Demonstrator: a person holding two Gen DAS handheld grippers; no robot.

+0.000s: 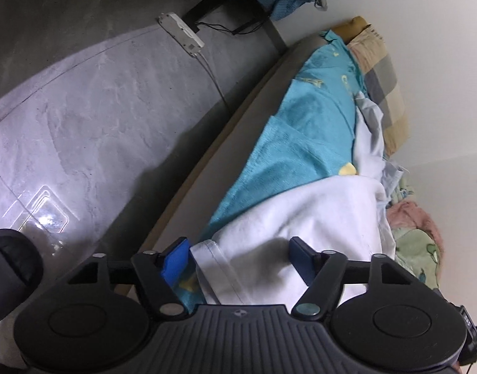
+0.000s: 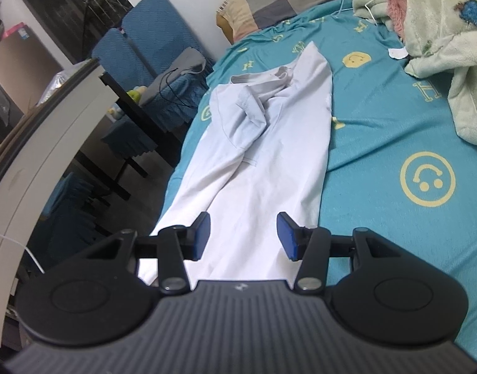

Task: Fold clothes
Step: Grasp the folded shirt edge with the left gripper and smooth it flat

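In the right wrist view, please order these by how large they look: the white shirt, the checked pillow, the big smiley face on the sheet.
Largest to smallest, as they look:
1. white shirt
2. checked pillow
3. big smiley face
The pillow lies farther from the camera and is cut off, so its true size is unsure.

The white shirt (image 2: 263, 155) is thin, smooth cloth with soft creases. The teal bedsheet (image 2: 378, 131) looks like matt, slightly fuzzy fabric. The blanket (image 2: 441, 46) is fluffy fleece. The floor (image 1: 82, 124) is glossy grey stone-like tile. The right gripper (image 2: 243, 235) is matt black plastic with blue rubbery pads (image 2: 286, 237).
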